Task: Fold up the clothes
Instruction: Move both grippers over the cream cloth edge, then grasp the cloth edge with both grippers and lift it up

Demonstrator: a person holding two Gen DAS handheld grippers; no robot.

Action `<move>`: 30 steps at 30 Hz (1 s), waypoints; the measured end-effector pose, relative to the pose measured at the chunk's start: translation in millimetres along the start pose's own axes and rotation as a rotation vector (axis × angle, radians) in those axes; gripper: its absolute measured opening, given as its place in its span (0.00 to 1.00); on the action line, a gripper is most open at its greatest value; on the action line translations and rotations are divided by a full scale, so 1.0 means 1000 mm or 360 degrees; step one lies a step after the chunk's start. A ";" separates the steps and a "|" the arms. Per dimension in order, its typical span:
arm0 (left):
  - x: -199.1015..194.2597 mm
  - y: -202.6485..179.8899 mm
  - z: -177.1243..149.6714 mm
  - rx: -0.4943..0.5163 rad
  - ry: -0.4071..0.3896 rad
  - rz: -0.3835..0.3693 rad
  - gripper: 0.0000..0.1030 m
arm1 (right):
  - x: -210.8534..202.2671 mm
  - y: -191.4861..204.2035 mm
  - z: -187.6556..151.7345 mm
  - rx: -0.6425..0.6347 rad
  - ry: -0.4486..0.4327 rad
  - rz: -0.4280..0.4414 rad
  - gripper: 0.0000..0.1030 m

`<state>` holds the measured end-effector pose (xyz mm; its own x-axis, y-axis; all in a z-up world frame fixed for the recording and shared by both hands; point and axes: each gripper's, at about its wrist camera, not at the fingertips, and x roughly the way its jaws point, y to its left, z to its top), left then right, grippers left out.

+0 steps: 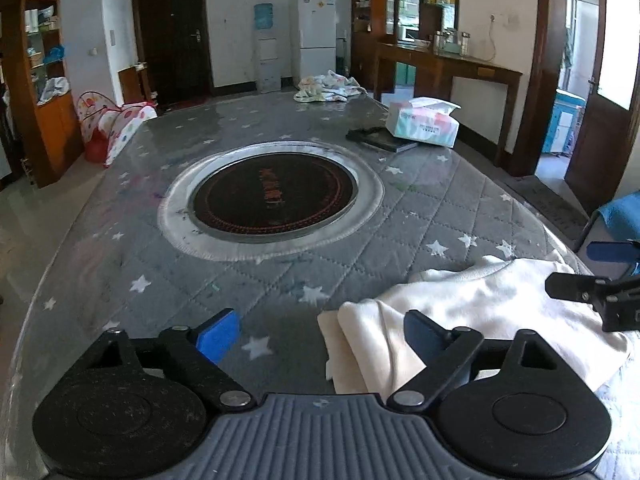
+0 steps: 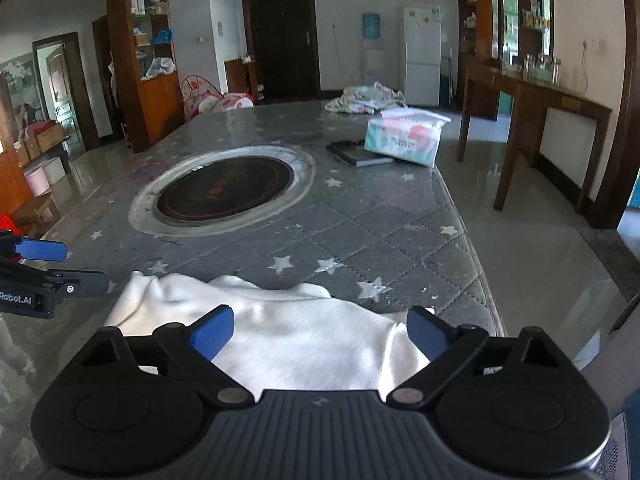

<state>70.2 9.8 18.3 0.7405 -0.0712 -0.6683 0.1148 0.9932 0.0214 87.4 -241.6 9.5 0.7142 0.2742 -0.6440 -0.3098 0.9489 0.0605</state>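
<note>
Two grippers hang over the near end of a long table (image 1: 120,208) covered in grey quilted cloth with white stars. The left gripper (image 1: 320,336) has its blue-padded fingers spread wide with nothing between them; its right finger (image 1: 424,336) sits above the edge of a cream-white garment (image 1: 480,312), while its left finger is over bare cloth. The right gripper (image 2: 320,332) is also spread wide and holds nothing, both its fingers poised over the same garment (image 2: 300,336), which lies rumpled and partly folded at the table's near edge, nearer than the round black cooktop (image 1: 276,196) set in the table's middle. In the right wrist view, the left gripper shows at the far left edge, just beside the garment's corner. Beyond the cooktop, toward the table's right side, a tissue pack (image 1: 424,120) rests against a dark flat case (image 1: 380,138). At the table's far end lies a crumpled pile of patterned cloth (image 1: 328,86).
</note>
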 end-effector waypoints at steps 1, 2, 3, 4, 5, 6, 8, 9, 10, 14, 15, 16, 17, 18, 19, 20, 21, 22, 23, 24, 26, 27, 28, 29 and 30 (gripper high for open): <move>0.003 -0.001 0.001 0.0014 0.0003 -0.0023 0.83 | 0.005 -0.003 0.002 0.0001 0.0013 0.0003 0.89; 0.007 -0.003 0.001 0.0027 0.0005 -0.0047 0.82 | 0.010 -0.005 0.005 0.0001 0.0026 0.0007 0.86; 0.010 -0.005 0.002 0.0040 0.0006 -0.0071 0.81 | 0.015 -0.008 0.007 0.0002 0.0038 0.0010 0.82; 0.014 -0.007 0.003 0.0053 0.0009 -0.0089 0.80 | 0.020 -0.010 0.009 0.0002 0.0052 0.0014 0.81; 0.018 -0.009 0.003 0.0064 0.0012 -0.0102 0.79 | 0.026 -0.011 0.010 0.0000 0.0070 0.0025 0.79; 0.022 -0.010 0.004 0.0071 0.0016 -0.0113 0.77 | 0.030 -0.012 0.010 -0.0004 0.0081 0.0029 0.78; 0.032 -0.012 0.004 0.0077 0.0036 -0.0132 0.74 | 0.039 -0.012 0.010 -0.0013 0.0103 0.0038 0.73; 0.037 -0.013 0.005 0.0079 0.0057 -0.0143 0.71 | 0.044 -0.013 0.009 -0.0012 0.0121 0.0045 0.71; 0.042 -0.014 0.004 0.0083 0.0076 -0.0158 0.65 | 0.049 -0.015 0.009 -0.0012 0.0140 0.0052 0.68; 0.056 -0.014 0.000 0.0077 0.0127 -0.0208 0.39 | 0.060 -0.013 0.007 -0.0053 0.0155 0.0081 0.50; 0.057 -0.013 0.000 0.0070 0.0128 -0.0222 0.29 | 0.059 -0.012 0.007 -0.0058 0.0152 0.0104 0.43; 0.058 -0.013 -0.001 0.0066 0.0125 -0.0233 0.23 | 0.059 -0.010 0.009 -0.0056 0.0154 0.0109 0.39; 0.057 -0.013 0.000 0.0064 0.0118 -0.0240 0.20 | 0.059 -0.009 0.009 -0.0062 0.0151 0.0102 0.30; 0.055 -0.013 0.000 0.0066 0.0107 -0.0240 0.15 | 0.056 -0.008 0.010 -0.0069 0.0139 0.0102 0.22; 0.053 -0.014 0.000 0.0074 0.0094 -0.0235 0.12 | 0.054 -0.007 0.010 -0.0076 0.0126 0.0102 0.17; 0.050 -0.014 0.001 0.0073 0.0080 -0.0234 0.12 | 0.052 -0.007 0.010 -0.0074 0.0115 0.0100 0.13; 0.047 -0.013 0.002 0.0066 0.0065 -0.0237 0.11 | 0.046 -0.006 0.012 -0.0069 0.0087 0.0102 0.10; 0.044 -0.011 0.004 0.0055 0.0050 -0.0244 0.10 | 0.041 -0.005 0.014 -0.0063 0.0060 0.0104 0.09; 0.039 -0.009 0.006 0.0038 0.0029 -0.0253 0.10 | 0.036 -0.004 0.016 -0.0061 0.0035 0.0112 0.08; 0.034 -0.008 0.009 0.0023 0.0007 -0.0258 0.09 | 0.028 -0.001 0.020 -0.0066 -0.0012 0.0115 0.08; 0.025 -0.005 0.015 0.0000 -0.0036 -0.0261 0.09 | 0.011 0.005 0.028 -0.0075 -0.0106 0.0121 0.08; 0.019 -0.002 0.018 -0.0012 -0.0065 -0.0260 0.08 | 0.001 0.008 0.034 -0.0081 -0.0165 0.0128 0.08; 0.012 0.000 0.022 -0.0024 -0.0094 -0.0256 0.08 | -0.009 0.012 0.039 -0.0087 -0.0224 0.0135 0.08; 0.004 0.003 0.027 -0.0037 -0.0129 -0.0255 0.08 | -0.019 0.016 0.045 -0.0093 -0.0284 0.0142 0.08; -0.005 0.005 0.032 -0.0051 -0.0169 -0.0255 0.08 | -0.029 0.020 0.051 -0.0099 -0.0341 0.0149 0.07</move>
<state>88.1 12.6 45.2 0.7803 -0.2366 -0.5789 0.2171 0.9706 -0.1040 92.9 -222.9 68.2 0.7955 0.3935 -0.4608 -0.4139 0.9083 0.0611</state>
